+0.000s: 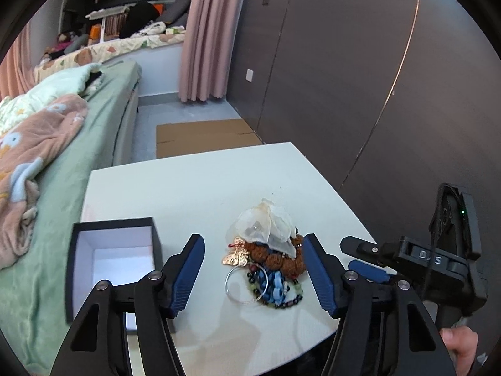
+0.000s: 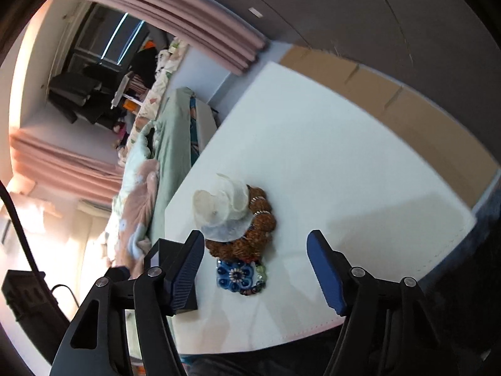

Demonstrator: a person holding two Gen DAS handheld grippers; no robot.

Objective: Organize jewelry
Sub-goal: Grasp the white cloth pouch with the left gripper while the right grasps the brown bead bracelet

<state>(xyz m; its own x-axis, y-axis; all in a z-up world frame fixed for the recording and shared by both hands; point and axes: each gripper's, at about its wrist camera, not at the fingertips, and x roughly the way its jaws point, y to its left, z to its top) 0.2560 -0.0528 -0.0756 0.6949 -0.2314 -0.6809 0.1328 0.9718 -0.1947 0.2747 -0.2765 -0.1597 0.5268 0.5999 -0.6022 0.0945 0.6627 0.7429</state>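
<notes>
Jewelry lay heaped in one small pile on the white table, toward its near right corner as the left wrist camera saw it. On top of the heap sat a sheer cream fabric flower, resting against a bracelet of rough brown beads. A copper-coloured butterfly pendant leaned out at the pile's left side, a thin silver ring lay in front of it, and a blue beaded piece with a strand of dark and pale green beads lay at the near edge of the heap.

An open black box with a white lining stood near the table's near left corner, apart from the pile, its inside bare.

Both grippers pointed down at the table. The left gripper hovered with its blue pads parted either side of the heap, pressing on nothing. The right gripper likewise had its jaws apart; in its own view the blue beaded piece and part of the brown bracelet showed between its fingers, which did not touch them. From the left wrist, the right gripper's black body came in from the table's right edge, a person's hand below it.

Behind the table were a green-sheeted bed, pink curtains and flattened cardboard on the floor.
</notes>
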